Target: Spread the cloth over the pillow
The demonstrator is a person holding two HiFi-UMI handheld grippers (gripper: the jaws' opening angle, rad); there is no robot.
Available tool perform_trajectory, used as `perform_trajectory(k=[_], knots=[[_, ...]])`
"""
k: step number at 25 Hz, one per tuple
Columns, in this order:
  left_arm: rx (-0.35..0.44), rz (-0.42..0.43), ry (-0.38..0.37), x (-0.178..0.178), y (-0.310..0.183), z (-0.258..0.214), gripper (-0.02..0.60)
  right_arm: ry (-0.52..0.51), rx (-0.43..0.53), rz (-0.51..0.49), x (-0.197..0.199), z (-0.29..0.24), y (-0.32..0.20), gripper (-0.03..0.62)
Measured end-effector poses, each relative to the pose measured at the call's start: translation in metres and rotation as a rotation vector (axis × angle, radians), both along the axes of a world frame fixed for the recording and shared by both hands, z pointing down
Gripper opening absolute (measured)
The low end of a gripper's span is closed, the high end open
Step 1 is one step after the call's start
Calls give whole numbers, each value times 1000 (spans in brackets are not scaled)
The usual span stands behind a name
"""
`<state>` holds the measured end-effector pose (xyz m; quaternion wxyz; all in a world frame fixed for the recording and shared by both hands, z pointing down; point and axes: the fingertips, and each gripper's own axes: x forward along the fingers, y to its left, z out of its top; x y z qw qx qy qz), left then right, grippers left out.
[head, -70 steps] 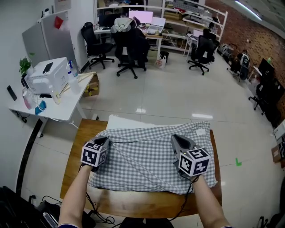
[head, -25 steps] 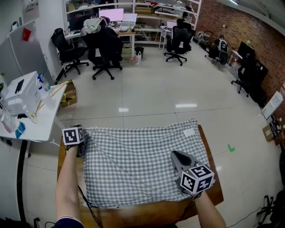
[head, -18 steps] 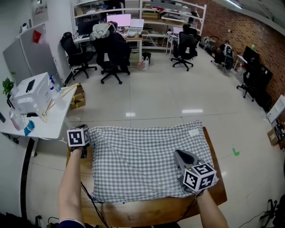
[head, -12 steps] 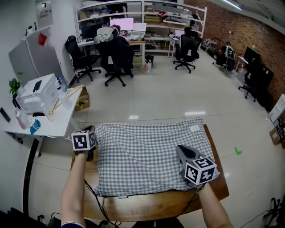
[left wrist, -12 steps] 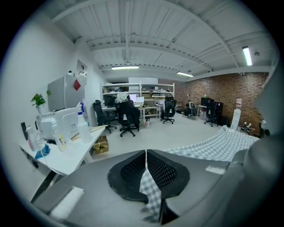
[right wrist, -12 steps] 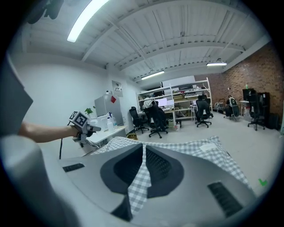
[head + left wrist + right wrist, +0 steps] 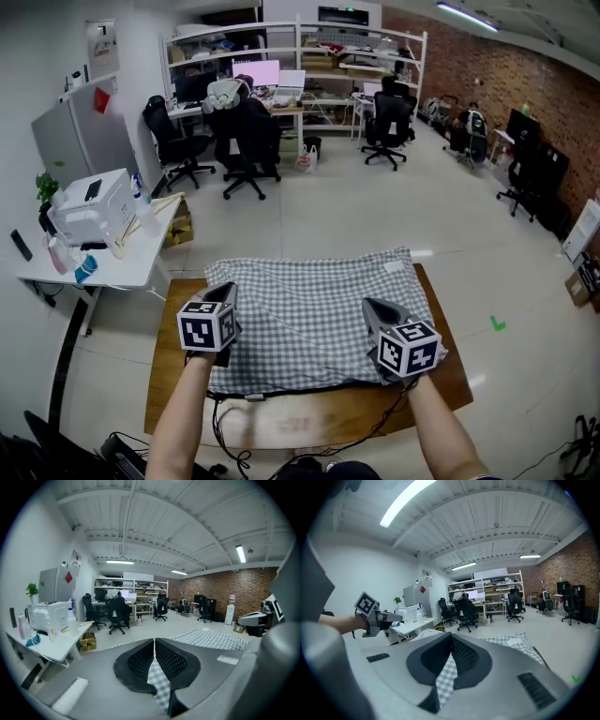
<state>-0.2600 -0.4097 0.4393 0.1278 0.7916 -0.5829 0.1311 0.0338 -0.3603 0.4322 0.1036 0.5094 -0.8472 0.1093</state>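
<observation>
on the left, the left gripper (image 7: 227,291) sits over the near left corner of the checked cloth (image 7: 319,305). its own view shows the 2 jaws pressed together, with a strip of the checked fabric pinched between them and trailing down toward the camera. we read that as a firm clamp on the cloth's near edge.

in the middle, the cloth lies across the wooden table (image 7: 300,427), reaching from near the 2 grippers to the far edge. it mounds up over the pillow, which we cannot see at all because the fabric hides it. a dark gap shows under the near hem, so we judge that edge is raised off the table rather than lying flat.

on the right, the right gripper (image 7: 368,304) holds the near right corner in the same way. its jaws are closed on a fold of checked fabric, plain in its own view.

what matters for the coming move is this. the cloth stretches away from both sets of jaws toward the far side, and its long axis runs left to right between the 2 hands. both hands sit about level on the near hem, with neither clearly nearer. we judge that the hem must come toward us and down evenly, kept taut between the 2 corners.
</observation>
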Motion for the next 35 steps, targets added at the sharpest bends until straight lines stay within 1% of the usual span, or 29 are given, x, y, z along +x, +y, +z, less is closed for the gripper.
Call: perform_trajectory(k=[4, 7, 12, 17, 20, 23, 25, 29, 31, 35], knots=[[66, 61, -39, 52, 34, -19, 17, -20, 72, -41, -1, -18, 22, 12], [83, 87, -59, 82, 62, -28, 17, -49, 114, -66, 2, -29, 42, 11], [106, 122, -42, 126, 109, -39, 17, -102, 94, -124, 11, -34, 78, 11], [87, 159, -17, 164, 147, -31, 17, -76, 108, -153, 18, -33, 107, 15], [80, 172, -7, 181, 164, -26, 17, -43, 103, -164, 20, -30, 121, 15], [84, 189, 8, 199, 179, -25, 17, -34, 94, -184, 21, -25, 133, 15], [86, 211, 17, 212, 186, -23, 17, -41, 111, -182, 22, -25, 138, 15], [76, 255, -3, 231, 197, -14, 17, -46, 160, -166, 26, -19, 147, 14], [80, 262, 1, 235, 200, -14, 17, -56, 152, -173, 27, -16, 149, 14], [90, 249, 19, 236, 203, -19, 17, -73, 140, -196, 25, -18, 153, 14]])
